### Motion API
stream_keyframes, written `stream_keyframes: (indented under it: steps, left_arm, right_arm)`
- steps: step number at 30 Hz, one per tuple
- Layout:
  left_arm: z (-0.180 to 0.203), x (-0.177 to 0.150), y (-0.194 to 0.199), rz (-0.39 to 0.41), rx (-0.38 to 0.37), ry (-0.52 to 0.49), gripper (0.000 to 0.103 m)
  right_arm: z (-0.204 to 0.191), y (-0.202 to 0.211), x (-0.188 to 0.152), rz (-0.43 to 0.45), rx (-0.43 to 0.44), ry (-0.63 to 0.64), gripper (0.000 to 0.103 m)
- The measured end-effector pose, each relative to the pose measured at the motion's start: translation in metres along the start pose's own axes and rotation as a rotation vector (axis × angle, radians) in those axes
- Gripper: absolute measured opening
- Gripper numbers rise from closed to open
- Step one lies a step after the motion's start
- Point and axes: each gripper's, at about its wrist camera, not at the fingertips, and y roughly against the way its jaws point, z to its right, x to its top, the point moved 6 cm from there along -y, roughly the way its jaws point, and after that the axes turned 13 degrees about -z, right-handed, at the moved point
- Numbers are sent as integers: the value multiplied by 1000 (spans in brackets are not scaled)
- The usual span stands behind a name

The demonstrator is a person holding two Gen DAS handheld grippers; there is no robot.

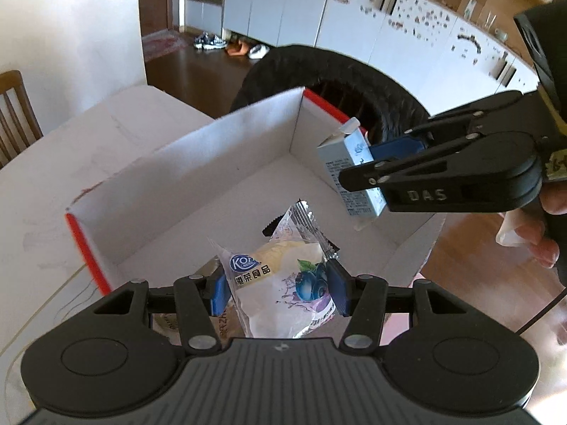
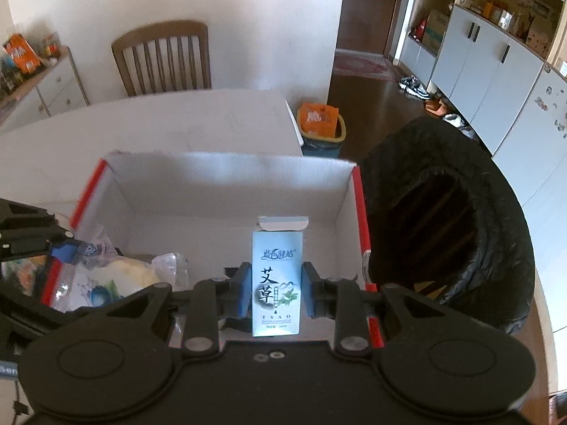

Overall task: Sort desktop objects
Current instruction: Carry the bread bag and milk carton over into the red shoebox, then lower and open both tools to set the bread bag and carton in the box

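The left gripper (image 1: 278, 288) is closed on a snack pack (image 1: 283, 283), a clear wrapper with a blueberry print, and holds it over the near edge of the box (image 1: 248, 148). The blue pads (image 1: 218, 292) press on the two sides of the wrapper. The pack hangs above the white floor of the box, and it is hard to tell if its lower end touches the floor.

The right gripper (image 2: 276, 292) is closed on a small carton (image 2: 277, 283), light blue with a leaf print and a lifted top flap. In the left wrist view the carton is over the right side of the box, near its far right corner, and is not yet set down.

The box is open on top, with white walls and red edges, and it stands on the table (image 2: 159, 124) at its right edge. Its floor looks empty in the parts that show.

The judgement is that both things are brought over the box but not released, so the drop is left. Beside the box, past the table edge, stands a black bin (image 2: 450, 233).
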Motion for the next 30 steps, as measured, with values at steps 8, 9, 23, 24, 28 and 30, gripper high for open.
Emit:
stream_keyframes:
  steps: [8,9,23,24,28,30]
  left_arm:
    - [6,7,-27,-52,17,-14,54]
    - [5,7,-30,-60,18,-14,54]
    - [4,6,-53,-121,8,-15,54]
    - [4,5,-54,-126,6,-17,54]
    - [8,0,-62,-153,0,-30,54]
    - [10,0,-66,-166,-2,-36,55]
  right_arm:
    - [4,-38,5,-60,-37,41,27]
    - [3,-41,6,-64,-44,46,27]
    - [-6,-78,-2,-134,-16,61,27]
    - [-7,-80,-3,-137,-6,60,27]
    - [-8,-84,-5,-141,1,63,27]
    - [-8,-84,-6,-142,2,62,27]
